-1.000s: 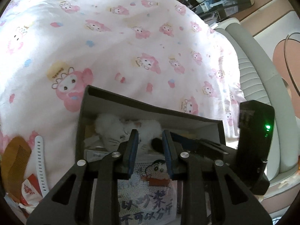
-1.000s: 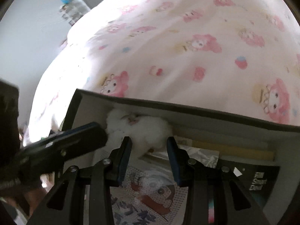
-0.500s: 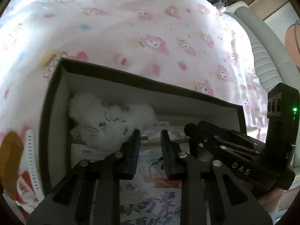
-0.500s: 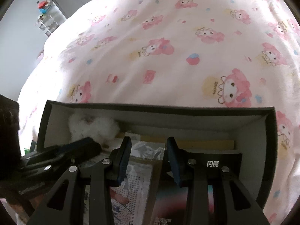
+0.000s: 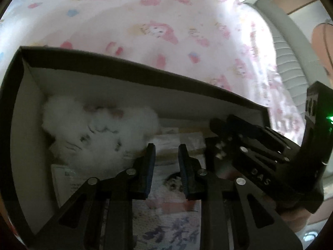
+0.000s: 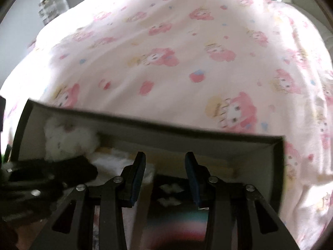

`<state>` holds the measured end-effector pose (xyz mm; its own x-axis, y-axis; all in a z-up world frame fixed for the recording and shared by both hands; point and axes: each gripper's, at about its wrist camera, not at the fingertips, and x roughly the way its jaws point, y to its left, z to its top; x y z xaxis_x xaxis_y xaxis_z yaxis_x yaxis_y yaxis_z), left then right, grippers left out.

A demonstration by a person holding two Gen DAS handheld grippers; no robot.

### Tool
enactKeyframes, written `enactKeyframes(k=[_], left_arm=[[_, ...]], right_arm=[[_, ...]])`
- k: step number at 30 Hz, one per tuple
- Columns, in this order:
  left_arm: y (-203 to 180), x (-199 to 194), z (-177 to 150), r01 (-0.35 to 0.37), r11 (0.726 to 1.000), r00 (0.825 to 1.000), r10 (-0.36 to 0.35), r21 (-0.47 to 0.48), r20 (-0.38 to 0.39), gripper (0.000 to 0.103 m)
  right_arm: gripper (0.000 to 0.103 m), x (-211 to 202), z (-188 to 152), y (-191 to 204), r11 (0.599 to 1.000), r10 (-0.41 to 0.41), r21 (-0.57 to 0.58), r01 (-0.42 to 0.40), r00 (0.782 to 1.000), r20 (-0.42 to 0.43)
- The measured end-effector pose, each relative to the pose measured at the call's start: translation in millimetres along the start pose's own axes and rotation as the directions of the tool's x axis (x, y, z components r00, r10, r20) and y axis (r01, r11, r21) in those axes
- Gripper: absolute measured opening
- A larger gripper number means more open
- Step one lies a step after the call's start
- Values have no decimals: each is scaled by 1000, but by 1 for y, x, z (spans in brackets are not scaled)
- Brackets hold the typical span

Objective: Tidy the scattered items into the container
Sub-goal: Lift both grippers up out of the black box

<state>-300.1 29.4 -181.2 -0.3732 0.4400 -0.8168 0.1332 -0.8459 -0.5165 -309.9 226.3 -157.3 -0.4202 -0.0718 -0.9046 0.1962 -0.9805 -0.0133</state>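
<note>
Both grippers hang over the open box [image 5: 145,77], which sits on the bed w/ the pink cartoon sheet [image 6: 166,52]. The left gripper [image 5: 165,164] has its jaws at a narrow gap w/ nothing between them. The right gripper [image 6: 164,179] is a bit wider, also empty. The items I can see are inside the box already: a white plush toy [image 5: 97,133] in the far left corner, a printed cartoon packet [image 5: 166,218] lying flat under the left gripper, some pale flat packs behind it, and a dark glossy pack [image 6: 177,225] under the right gripper. Whether other items lie outside the box, these views do not show.

Risks, as I judge:
- The two grippers are very near each other in the box; the right one [image 5: 249,152] is just beside the left one's fingers. If either swings sideways, they may knock together.
- The bed is soft, so the box has no firm base. A push on a wall or rim could tip or slide it and spill the contents.
- The plush is fluffy and near the left fingers; the fur may catch on a pad when the gripper lifts, and the toy gets dragged out.
- Both views are blurred, so exact clearance from the box walls is hard to tell.
</note>
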Motion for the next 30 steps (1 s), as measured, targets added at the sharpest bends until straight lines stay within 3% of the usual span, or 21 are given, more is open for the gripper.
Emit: enactKeyframes(k=[5,10,17,22,25,30], left_arm=[[-6,4,-1,-25,999,999,25,33,-20,21],[-4,2,0,25,999,999,-24,29,-30,21],[-8,-8,0,72,997,997,-72,20,10,21],[-29,-36,-4,29,995,995,-37,92,91,22],[-38,-58,-19,36,992,991,-51,117,126,28],[-44,-107,-52,38,986,981,-68,163,183,30]], right_arm=[[36,28,-3,-9,996,80,46,-75,988,-130],[38,22,-8,-14,990,140,57,-132,979,-147],[37,8,-5,-19,982,171,96,-163,981,-87],[37,-29,2,4,996,84,-35,-83,996,23],[38,-50,4,13,993,105,-52,-103,994,42],[39,-104,-20,39,995,50,-95,-40,993,106]])
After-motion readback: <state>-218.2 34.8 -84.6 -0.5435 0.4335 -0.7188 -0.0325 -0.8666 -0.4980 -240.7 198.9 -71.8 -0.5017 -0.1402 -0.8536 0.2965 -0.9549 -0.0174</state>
